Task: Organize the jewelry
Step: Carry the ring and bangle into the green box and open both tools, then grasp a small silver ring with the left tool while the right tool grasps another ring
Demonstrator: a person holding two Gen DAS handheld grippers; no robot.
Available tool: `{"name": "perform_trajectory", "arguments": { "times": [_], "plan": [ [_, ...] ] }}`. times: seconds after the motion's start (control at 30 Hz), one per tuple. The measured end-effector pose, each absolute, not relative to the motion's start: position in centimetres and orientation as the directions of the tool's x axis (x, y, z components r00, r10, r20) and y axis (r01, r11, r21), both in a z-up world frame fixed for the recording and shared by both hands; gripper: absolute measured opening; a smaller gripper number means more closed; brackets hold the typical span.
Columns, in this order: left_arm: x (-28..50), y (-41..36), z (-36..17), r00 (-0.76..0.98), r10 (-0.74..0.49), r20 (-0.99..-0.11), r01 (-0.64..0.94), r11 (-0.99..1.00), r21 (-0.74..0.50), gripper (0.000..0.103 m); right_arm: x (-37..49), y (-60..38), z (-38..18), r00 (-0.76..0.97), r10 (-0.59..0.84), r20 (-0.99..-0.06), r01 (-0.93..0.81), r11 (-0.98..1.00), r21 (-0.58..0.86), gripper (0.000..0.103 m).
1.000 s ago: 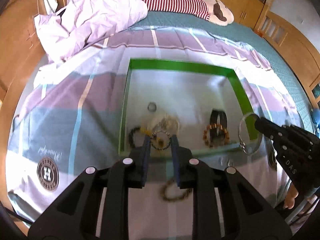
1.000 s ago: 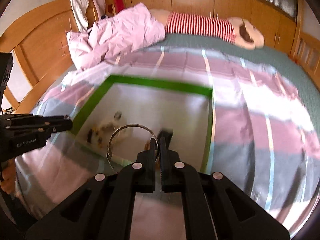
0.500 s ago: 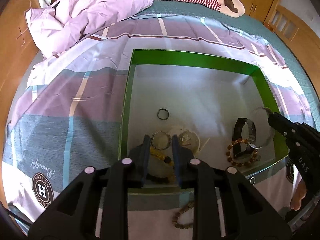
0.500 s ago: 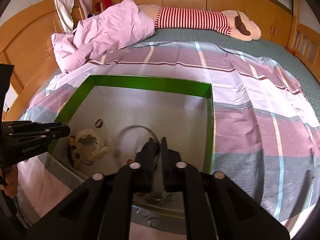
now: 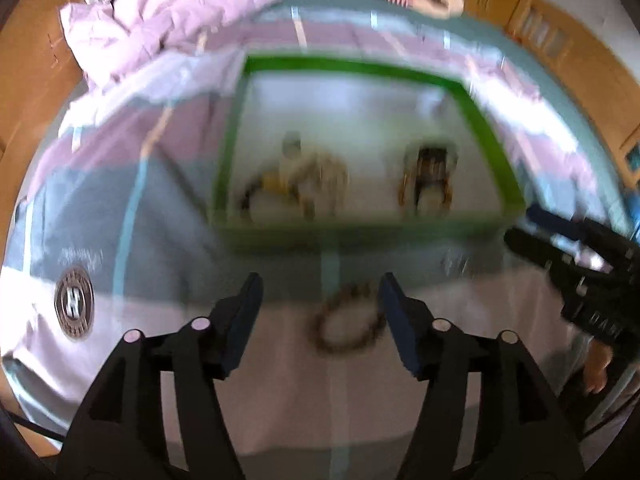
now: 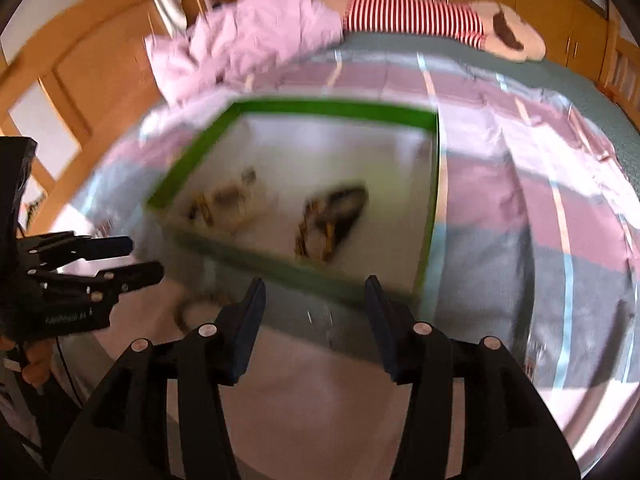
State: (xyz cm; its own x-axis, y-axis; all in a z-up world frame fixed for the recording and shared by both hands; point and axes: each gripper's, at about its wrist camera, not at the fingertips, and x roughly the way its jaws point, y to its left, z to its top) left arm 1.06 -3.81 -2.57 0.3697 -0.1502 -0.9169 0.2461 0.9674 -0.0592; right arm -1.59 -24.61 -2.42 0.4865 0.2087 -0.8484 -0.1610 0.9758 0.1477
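Two grippers: both hold nothing, with fingers spread wide.
Left gripper: fingers released; a second ago they stood nearly together over the tray's left cluster. It now sits back from the tray, above the bed sheet.
Right gripper: fingers released; half a second ago they were pinched on a thin metal bangle held over the tray. The bangle is no longer in the fingers; motion blur hides where it lies, probably with the right cluster.
Green tray: rests on the bed, holding two blurred clusters of jewelry, left cluster and right cluster, well apart.
Beaded bracelet: lies on the sheet outside the tray, near its front wall, between the left gripper's fingers in view but not touched.
Task status: judged partly done; one visible piece remains outside the tray.
Next step: likely lower the left gripper onto the beaded bracelet, pinch it, and carry it into the tray.
Caution: heavy blur; small pieces near the front wall cannot be confirmed.
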Motion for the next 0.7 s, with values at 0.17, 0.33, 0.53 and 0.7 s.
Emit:
{"name": "perform_trajectory", "arguments": {
  "times": [0.17,0.33,0.53,0.7],
  "plan": [
    [0.9,-4.1,-5.5,0.299,-0.086,-0.95,0.219,0.975,-0.019,0.066,-1.2,-23.5,-5.5,0.409,0.211,-0.888,-0.154,0.975,0.161,0.051],
    [1.6,-2.9,-6.1,0.287,-0.064,-0.956,0.172,0.985,-0.015,0.073,-0.4,-22.9,-6.5,0.43,0.07,-0.9,-0.121,0.992,0.019,0.049],
    [1.8,-2.2,-6.7,0.26,-0.064,-0.964,0.152,0.988,-0.024,0.077,0.6,-25.3,-8.0,0.373,0.159,-0.914,-0.013,0.986,0.166,0.041],
    [1.7,-2.2,-6.7,0.255,-0.071,-0.964,0.159,0.987,-0.031,0.079,1.2,-23.8,-8.3,0.395,0.218,-0.893,-0.067,0.976,0.209,0.041]
  ]
}}
